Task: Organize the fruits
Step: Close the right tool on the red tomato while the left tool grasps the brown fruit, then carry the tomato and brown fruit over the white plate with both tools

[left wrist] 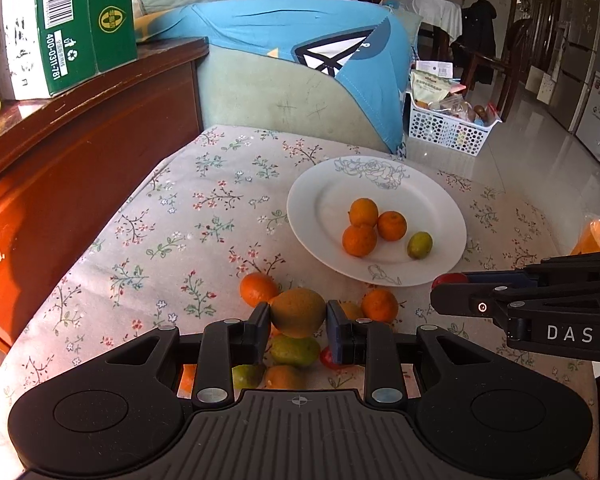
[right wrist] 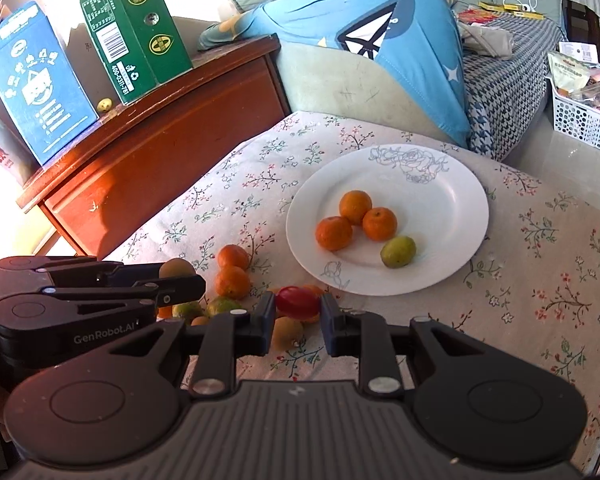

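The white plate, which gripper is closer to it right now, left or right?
Right. The right gripper, shut on a red fruit, sits just short of the white plate near its front rim. The left gripper, shut on a brownish fruit, is further back.

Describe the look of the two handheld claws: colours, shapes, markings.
Both are matte black plastic. The left claw has a ribbed grey centre plate with a small crosshair mark, two rounded lobes with disc insets, silver rivets, and dark blue pads on its fingers. The right claw is built the same way. Seen from the side, one body reads "DAS" in white and the other "GenRobot.AI". No cables or sleeves show.
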Motion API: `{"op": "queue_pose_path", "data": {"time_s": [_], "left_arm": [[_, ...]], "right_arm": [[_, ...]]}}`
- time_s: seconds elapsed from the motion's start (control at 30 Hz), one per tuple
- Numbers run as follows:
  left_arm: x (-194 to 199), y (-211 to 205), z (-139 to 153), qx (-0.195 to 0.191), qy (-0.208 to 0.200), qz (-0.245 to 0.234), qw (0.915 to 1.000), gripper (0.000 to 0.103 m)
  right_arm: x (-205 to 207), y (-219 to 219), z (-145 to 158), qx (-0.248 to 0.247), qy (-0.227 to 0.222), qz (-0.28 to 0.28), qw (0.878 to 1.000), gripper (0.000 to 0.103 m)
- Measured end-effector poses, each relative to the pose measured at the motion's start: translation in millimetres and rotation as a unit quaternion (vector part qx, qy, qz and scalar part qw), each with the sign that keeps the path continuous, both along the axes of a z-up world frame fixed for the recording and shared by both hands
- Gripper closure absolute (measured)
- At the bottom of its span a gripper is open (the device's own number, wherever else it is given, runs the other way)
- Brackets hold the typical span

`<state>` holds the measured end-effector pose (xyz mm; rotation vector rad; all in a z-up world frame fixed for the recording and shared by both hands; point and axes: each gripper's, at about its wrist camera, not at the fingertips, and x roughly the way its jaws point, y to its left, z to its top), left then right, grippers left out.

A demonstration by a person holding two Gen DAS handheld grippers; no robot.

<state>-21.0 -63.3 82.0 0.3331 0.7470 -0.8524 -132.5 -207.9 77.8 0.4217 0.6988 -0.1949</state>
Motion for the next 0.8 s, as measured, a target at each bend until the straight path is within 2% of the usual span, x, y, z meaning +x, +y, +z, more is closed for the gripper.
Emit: {"op": "queue_pose_path", "data": {"time_s": [0.23, 0.37, 0.63, 0.8], "left_arm": [[9.3, -24.1, 17.8, -0.028, -0.009, -0.002, 0.9996, 0.076], [15.9, -38.4, 22.0, -0.031, -0.015, -0.005, 0.9994, 0.076], [33.6, -63.8, 17.2, -0.031, -0.010, -0.006, 0.9995, 0.076], [48.7, -75.6, 11.7, -0.031, 0.003, 0.001, 0.9995, 0.076]], "right_arm": [[1.3, -24.5, 10.4, 0.011, -0.009, -0.019, 1.000, 0.079], [6.2, -36.7, 14.8, 0.003, -0.009, -0.023, 1.000, 0.079], [19.0, -72.6, 24.3, 0.001, -0.024, -0.051, 0.998, 0.079], [29.5, -94.4, 16.9, 0.005, -0.012, -0.074, 0.997, 0.079]]}}
